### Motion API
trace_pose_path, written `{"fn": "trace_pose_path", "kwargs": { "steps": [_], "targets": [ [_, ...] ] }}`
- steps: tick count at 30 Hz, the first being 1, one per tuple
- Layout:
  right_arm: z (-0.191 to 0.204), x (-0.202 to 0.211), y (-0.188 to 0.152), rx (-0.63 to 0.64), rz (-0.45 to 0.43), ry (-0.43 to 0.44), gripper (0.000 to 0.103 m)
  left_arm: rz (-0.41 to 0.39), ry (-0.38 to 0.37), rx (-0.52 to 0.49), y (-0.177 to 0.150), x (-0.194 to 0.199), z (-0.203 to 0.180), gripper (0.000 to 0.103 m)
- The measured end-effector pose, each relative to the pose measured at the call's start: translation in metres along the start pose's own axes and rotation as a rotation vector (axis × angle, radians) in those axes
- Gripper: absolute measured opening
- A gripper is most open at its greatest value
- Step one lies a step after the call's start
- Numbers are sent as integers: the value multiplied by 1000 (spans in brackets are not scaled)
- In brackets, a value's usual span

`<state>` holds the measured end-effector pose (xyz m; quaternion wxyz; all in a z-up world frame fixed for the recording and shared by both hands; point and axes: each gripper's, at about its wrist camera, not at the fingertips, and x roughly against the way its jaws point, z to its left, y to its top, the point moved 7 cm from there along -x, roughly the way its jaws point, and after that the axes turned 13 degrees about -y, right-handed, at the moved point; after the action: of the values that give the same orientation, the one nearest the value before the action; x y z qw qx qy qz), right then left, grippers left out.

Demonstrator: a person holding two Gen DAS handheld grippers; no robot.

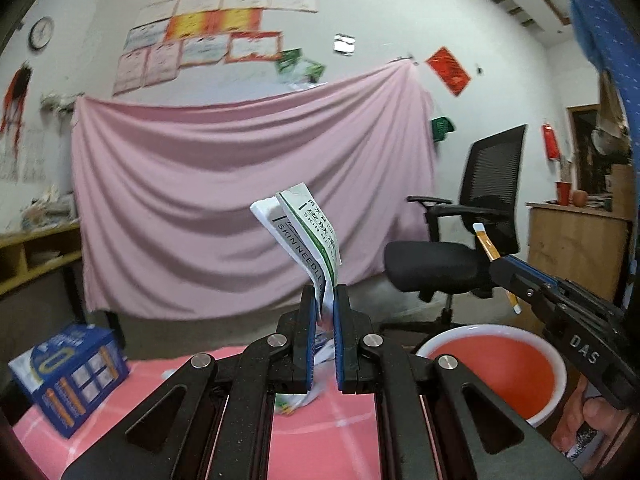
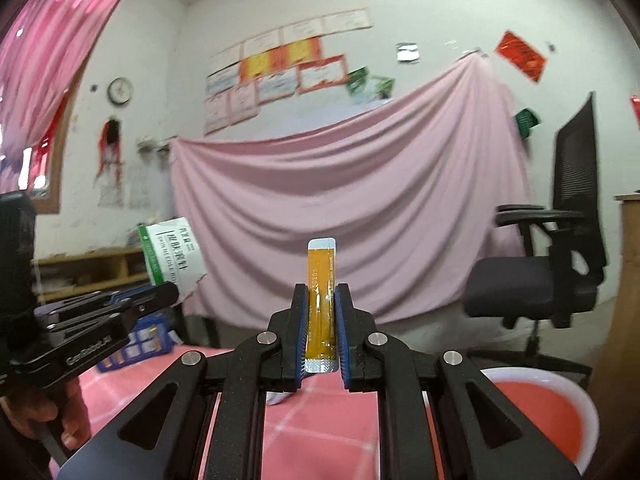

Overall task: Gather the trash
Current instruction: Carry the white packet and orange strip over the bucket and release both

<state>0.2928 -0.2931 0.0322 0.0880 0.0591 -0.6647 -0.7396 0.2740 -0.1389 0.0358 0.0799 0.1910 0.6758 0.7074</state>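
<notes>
Only the left wrist view shows the blue box [image 1: 70, 376] at eight o'clock; left gripper [image 1: 325, 300] pinches a white wrapper [image 1: 304, 236], right gripper [image 2: 322, 300] an orange sachet [image 2: 320, 292].

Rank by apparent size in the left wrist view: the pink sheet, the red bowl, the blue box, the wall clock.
1. pink sheet
2. red bowl
3. blue box, somewhat smaller than the bowl, though both sit close to the camera
4. wall clock, far off

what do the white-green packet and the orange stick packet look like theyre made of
White-green packet: looks like thin matte paper or a paper-faced wrapper; it creases, with a ragged torn edge. Orange stick packet: glossy plastic or foil film, judging by its shine and crimped silver ends.
</notes>
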Motion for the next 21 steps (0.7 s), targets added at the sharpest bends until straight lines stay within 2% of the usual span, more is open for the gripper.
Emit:
{"fn": "trace_pose_path", "kwargs": {
  "steps": [5, 11, 21],
  "targets": [
    [-40, 2, 8, -61, -12, -90, 11, -4, -73, -31, 8, -21, -38, 6],
    [-80, 0, 6, -127, 25, -166, 12, 27, -161, -36, 11, -47, -74, 6],
    [-116, -11, -14, -171, 152, -241, 12, 147, -260, -8, -12, -93, -110, 6]
  ]
}}
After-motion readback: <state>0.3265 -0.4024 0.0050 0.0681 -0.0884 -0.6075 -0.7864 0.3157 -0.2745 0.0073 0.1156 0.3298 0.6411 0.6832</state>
